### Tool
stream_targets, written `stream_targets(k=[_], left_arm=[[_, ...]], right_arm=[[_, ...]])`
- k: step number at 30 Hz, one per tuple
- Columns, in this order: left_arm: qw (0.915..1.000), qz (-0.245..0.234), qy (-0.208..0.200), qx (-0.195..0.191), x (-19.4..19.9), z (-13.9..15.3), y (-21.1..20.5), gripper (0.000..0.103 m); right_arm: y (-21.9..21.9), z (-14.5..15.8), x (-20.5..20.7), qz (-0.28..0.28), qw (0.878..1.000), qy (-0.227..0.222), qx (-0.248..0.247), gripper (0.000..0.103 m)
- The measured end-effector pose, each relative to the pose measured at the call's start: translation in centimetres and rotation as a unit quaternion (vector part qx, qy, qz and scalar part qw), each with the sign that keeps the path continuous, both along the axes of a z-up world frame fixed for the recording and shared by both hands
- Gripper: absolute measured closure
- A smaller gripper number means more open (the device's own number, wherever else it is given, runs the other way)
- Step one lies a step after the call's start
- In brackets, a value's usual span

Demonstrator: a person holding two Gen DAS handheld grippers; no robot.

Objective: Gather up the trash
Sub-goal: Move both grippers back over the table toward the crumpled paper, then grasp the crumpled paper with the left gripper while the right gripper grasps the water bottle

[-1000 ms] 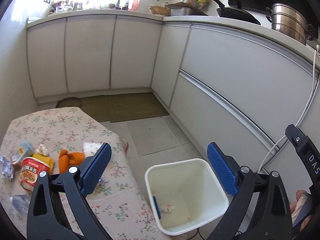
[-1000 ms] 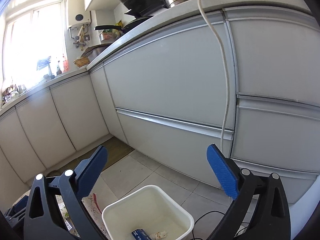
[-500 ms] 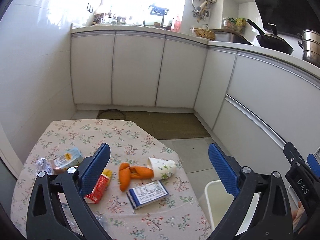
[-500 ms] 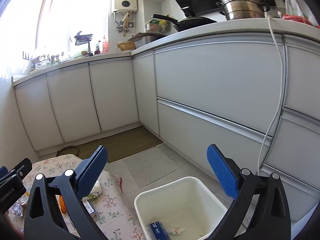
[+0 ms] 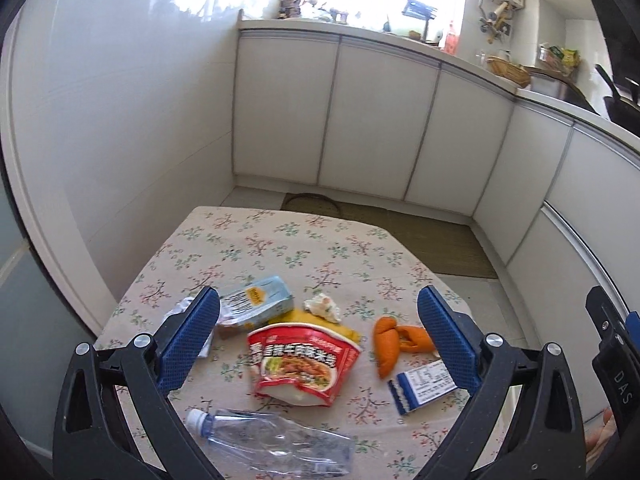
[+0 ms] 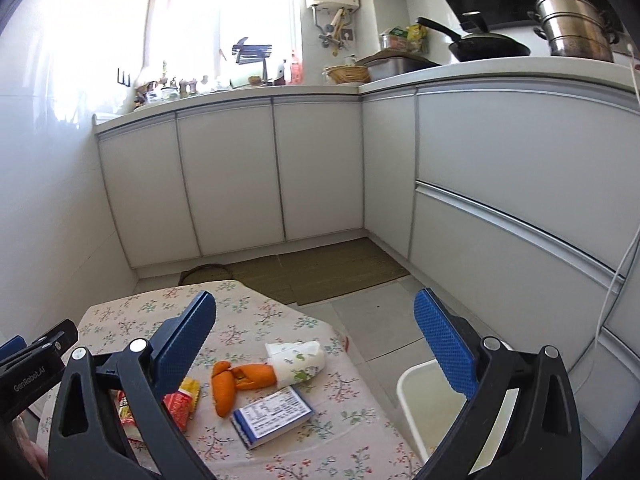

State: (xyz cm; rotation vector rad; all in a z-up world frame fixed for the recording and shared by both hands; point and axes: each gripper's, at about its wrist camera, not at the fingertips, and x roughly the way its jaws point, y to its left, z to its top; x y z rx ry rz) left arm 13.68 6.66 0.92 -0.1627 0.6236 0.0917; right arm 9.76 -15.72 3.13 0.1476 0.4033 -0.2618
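Observation:
Trash lies on a floral-cloth table (image 5: 280,248): a red noodle cup (image 5: 302,362) on its side, a clear plastic bottle (image 5: 272,446), a light blue carton (image 5: 256,306), orange peel (image 5: 390,344), a crumpled tissue (image 5: 323,307) and a blue-white box (image 5: 422,386). My left gripper (image 5: 318,344) is open and empty, above the noodle cup. My right gripper (image 6: 314,346) is open and empty, above the orange peel (image 6: 236,384), a paper cup (image 6: 298,362) and the box (image 6: 274,414). The white bin (image 6: 432,404) stands on the floor right of the table.
White kitchen cabinets (image 6: 232,176) run along the back and right. A woven mat (image 6: 320,270) lies on the tiled floor beyond the table. A white wall (image 5: 100,140) is close on the left. A pan (image 6: 486,46) and steel pot (image 6: 576,28) sit on the counter.
Both grippers have swung left, away from the bin and toward the table. The left view went from the bin to the trash on the table. Both stayed open.

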Motion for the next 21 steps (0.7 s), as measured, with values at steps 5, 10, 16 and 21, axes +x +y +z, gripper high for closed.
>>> stream_targets(k=[5, 10, 16, 21], left_arm=[[0.9987, 0.047, 0.018, -0.002, 1.0, -1.2, 4.6, 0.008], [0.9962, 0.071, 0.049, 0.010, 2.8, -3.5, 8.1, 0.009], [0.9897, 0.058, 0.126, 0.036, 6.3, -8.2, 10.5, 0.024], [0.9812, 0.061, 0.180, 0.036, 7.8, -12.4, 12.2, 0.041]], right_arm=[[4.6, -0.7, 1.9, 0.047, 0.999, 0.004, 0.001, 0.007], [9.0, -1.8, 3.1, 0.090, 0.996, 0.010, -0.015, 0.007], [11.9, -3.7, 4.5, 0.128, 0.990, 0.045, -0.027, 0.007], [11.6, -5.9, 6.6, 0.157, 0.980, 0.117, -0.017, 0.007]])
